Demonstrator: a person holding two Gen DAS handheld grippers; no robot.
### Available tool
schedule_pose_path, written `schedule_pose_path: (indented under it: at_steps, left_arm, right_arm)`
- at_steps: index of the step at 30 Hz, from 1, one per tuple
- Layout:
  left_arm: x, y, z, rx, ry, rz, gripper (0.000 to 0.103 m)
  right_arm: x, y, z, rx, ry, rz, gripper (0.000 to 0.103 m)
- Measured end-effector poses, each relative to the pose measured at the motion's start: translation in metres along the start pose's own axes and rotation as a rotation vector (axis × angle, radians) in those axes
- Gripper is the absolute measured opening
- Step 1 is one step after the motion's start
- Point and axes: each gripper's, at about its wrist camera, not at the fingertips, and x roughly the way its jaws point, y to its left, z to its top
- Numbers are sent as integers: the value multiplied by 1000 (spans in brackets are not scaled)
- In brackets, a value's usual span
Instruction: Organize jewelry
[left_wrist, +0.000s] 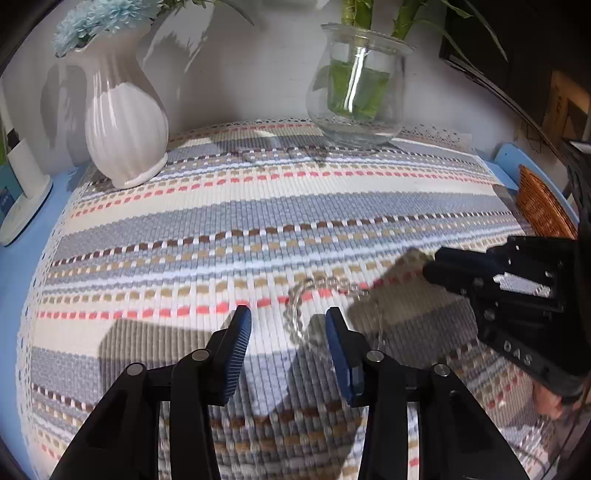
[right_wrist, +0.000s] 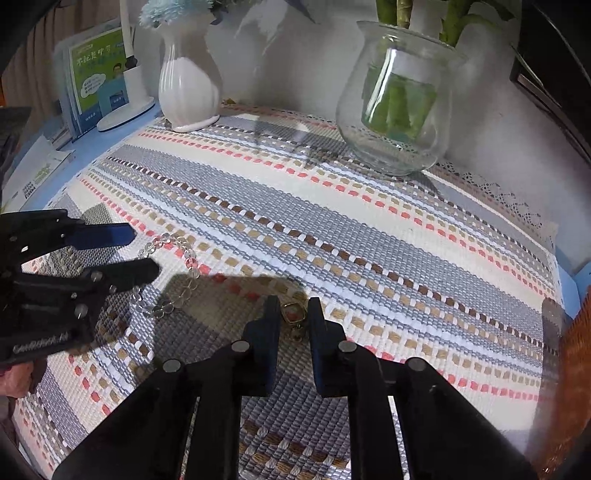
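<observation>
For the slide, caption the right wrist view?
Right gripper straddling a small gold ring on the striped mat, bead bracelet alongside.

Two wrist views, close above the striped mat, facing the wall, sharing white vase, glass vase, bead bracelet.

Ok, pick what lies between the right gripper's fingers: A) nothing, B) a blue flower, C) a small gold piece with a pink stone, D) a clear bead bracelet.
C: the small gold piece with a pink stone sits between the right gripper fingers; the bead bracelet lies by the left gripper.
</observation>
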Motion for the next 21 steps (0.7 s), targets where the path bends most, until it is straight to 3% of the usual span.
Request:
schedule_pose_path:
  at_steps: [4, 9, 11, 21]
  left_arm:
    - [4, -9, 3, 34, -11, 34, 7]
    - [0, -13, -1, 55, -28, 46, 7]
    - [-6, -13, -1, 53, -53, 36, 7]
    - [-44, -30, -5, 65, -111, -49, 7]
  right_arm:
    - [-1, -1, -1, 7, -1, -2, 16]
    - [-4, 1, -2, -2, -20, -2, 16]
    - [-9, 3, -4, -8, -44, 3, 4]
    - [-41, -15, -12, 81, -92, 95, 3]
